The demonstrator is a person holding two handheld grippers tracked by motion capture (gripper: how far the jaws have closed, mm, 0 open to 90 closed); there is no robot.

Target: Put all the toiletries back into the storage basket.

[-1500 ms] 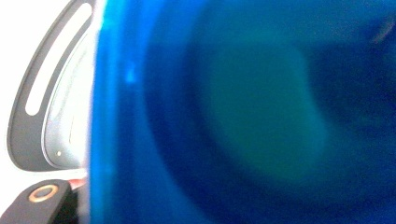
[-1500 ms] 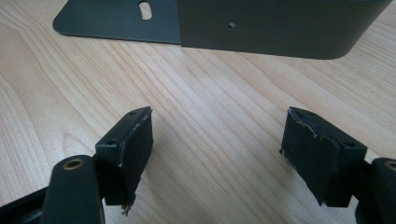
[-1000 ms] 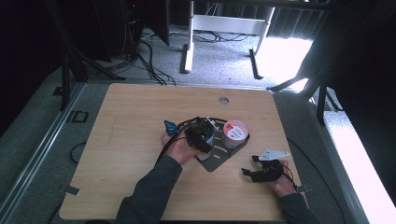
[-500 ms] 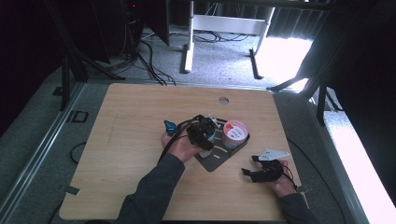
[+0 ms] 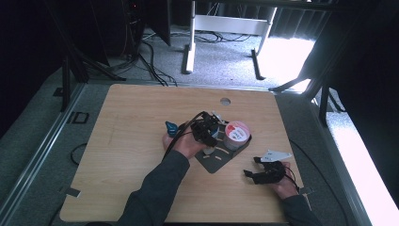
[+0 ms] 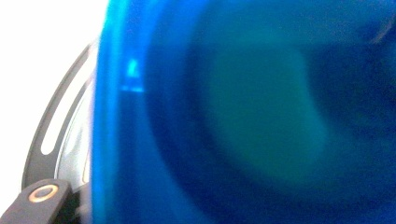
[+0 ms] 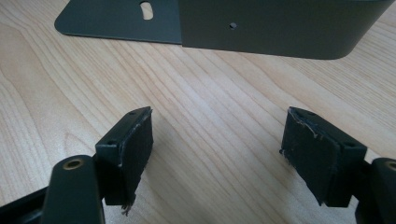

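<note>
One blue cup [image 6: 243, 121], two tongs

A round hole [image 5: 225, 100] pierces the wooden table [image 5: 131, 141] near its far edge. Beyond the table, a white stand [image 5: 226, 28] sits on grey carpet [image 5: 155, 70] among loose black cables [image 5: 146, 52], with bright light falling on the floor beside it. A dark post [image 5: 65, 80] stands at the far left corner, and a black cable loop [image 5: 77, 153] hangs off the left edge.

Wooden table [image 5: 131, 136] on grey carpet [image 5: 221, 61], cables [image 5: 150, 61] behind, sunlight at right.
</note>
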